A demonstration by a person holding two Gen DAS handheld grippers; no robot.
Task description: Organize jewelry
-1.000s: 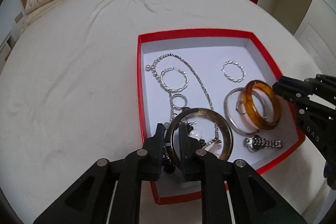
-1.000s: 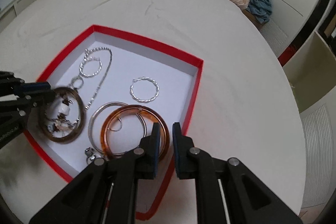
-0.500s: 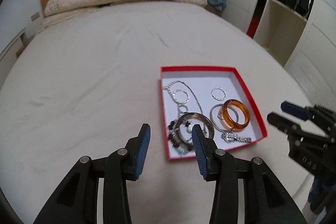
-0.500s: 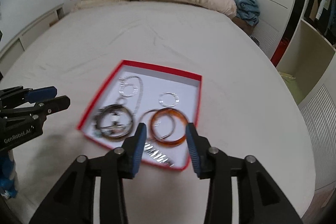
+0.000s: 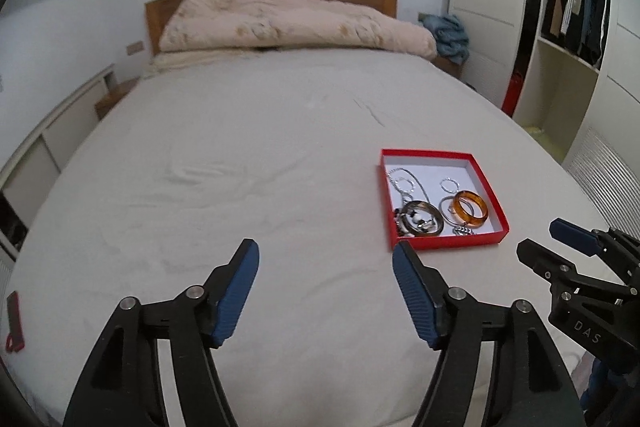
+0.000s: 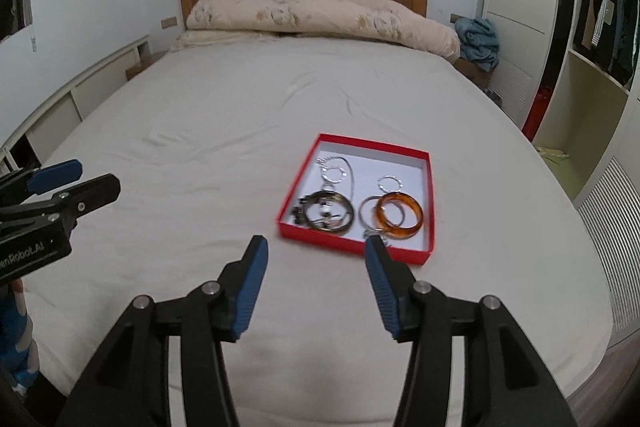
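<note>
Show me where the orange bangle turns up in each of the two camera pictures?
Left wrist view: orange bangle lies right of centre, in the box's near right part.
Right wrist view: orange bangle lies just right of centre, above the right fingertip.
Shared landmark: the red box holding it.

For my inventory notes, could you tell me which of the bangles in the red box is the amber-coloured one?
The amber bangle sits at the box's right side, translucent orange and overlapping a thin silver bangle; the dark bangle to its left is brownish.

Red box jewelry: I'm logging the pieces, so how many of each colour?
In the red box:
Amber: 1, the bangle
Dark smoky: 1, the bangle
Silver: 5 discernible (bangle, 2 hoops, chain, watch)
Total: 7, plus small pieces too tiny to count
</note>
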